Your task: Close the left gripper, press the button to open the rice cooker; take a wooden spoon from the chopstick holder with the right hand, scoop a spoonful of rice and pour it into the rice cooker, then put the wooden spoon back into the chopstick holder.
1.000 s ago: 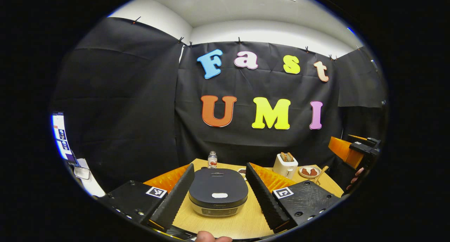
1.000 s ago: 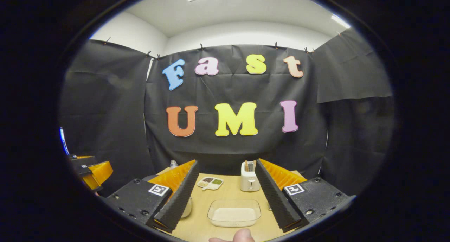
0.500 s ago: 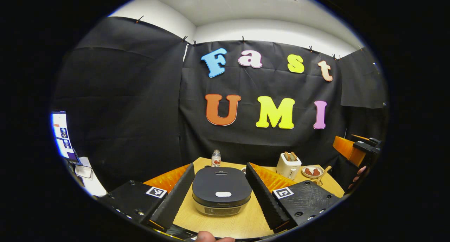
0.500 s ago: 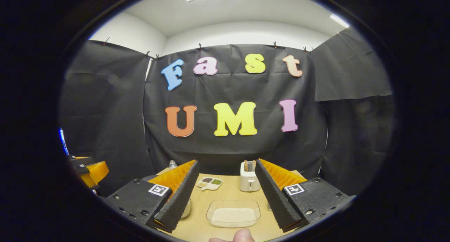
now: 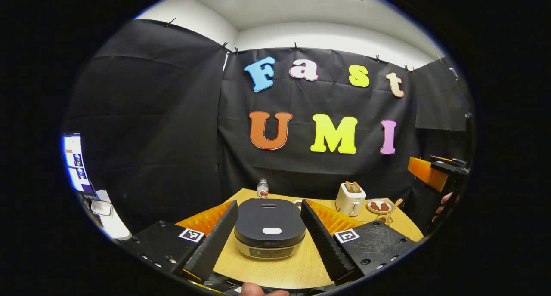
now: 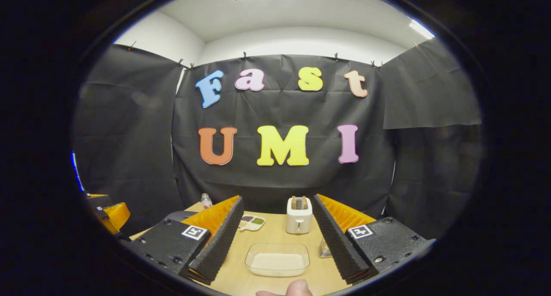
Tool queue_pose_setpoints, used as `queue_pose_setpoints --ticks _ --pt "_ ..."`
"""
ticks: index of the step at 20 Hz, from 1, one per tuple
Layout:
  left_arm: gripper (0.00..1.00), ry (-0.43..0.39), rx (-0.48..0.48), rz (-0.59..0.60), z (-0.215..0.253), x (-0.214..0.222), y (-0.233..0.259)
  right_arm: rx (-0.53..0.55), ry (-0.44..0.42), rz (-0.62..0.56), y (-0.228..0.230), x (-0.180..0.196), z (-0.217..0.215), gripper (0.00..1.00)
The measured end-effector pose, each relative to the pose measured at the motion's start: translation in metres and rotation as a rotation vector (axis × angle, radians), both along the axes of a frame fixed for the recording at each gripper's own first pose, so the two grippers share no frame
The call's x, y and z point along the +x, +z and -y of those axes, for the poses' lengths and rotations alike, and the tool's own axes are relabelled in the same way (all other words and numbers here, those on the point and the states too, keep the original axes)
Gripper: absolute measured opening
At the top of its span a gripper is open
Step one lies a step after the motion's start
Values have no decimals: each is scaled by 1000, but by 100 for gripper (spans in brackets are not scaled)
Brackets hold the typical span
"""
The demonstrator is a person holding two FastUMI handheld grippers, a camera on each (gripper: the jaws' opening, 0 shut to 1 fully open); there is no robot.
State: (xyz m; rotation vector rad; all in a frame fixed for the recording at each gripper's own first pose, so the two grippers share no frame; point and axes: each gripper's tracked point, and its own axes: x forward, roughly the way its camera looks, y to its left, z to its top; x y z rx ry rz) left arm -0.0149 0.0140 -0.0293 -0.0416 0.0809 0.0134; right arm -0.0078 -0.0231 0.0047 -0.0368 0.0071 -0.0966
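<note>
Your dark, flat-lidded rice cooker with its pale oval button sits shut on the light wooden surface, framed between the fingers of your left claw, which is spread wide and holds nothing. Behind the cooker stands a small clear bottle with a red label; to its right are a white toaster with two slices in it, a small plate of reddish food and a wooden spoon leaning at the surface's right edge. Your right claw shows at the far right of the left gripper view, held up off the surface.

In the right gripper view, your right claw is also spread and empty, held level above a clear rectangular dish of white rice. Beyond it stand the toaster and a divided white tray of seasonings. Your thumb shows at the bottom edge.
</note>
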Motion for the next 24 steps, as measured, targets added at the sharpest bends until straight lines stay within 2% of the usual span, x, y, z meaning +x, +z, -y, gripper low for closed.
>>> queue_pose_setpoints --ticks 5,14,15,16,17,18,19,20,21,23,24 --pt "94 -7 -31 -65 1 3 -23 -10 -20 4 5 -5 16 100" --pt "94 -61 -48 -317 23 37 -74 -26 -79 5 0 9 88 100" --pt "100 -72 -53 -341 26 43 -77 -19 -84 10 1 12 98 100" --pt "84 -73 -53 -365 27 49 -80 -13 -90 9 0 16 109 100" --pt "93 -73 -52 -390 25 56 -85 -6 -97 5 -3 19 119 100" --pt "71 -69 -54 -414 23 62 -88 -1 -103 0 -6 22 128 100" --pt "66 -77 -63 -436 23 68 -90 -2 -113 -5 -9 25 138 100" --pt "55 -79 -75 -465 24 75 -95 -2 -124 -12 -12 27 148 100" --pt "52 -78 -79 -492 24 80 -99 3 -133 -19 -14 28 156 100" --pt "51 -55 -71 -514 14 90 -103 11 -153 -19 -16 31 172 100" --pt "29 -50 -67 -532 11 97 -108 11 -162 -23 -19 33 179 100"
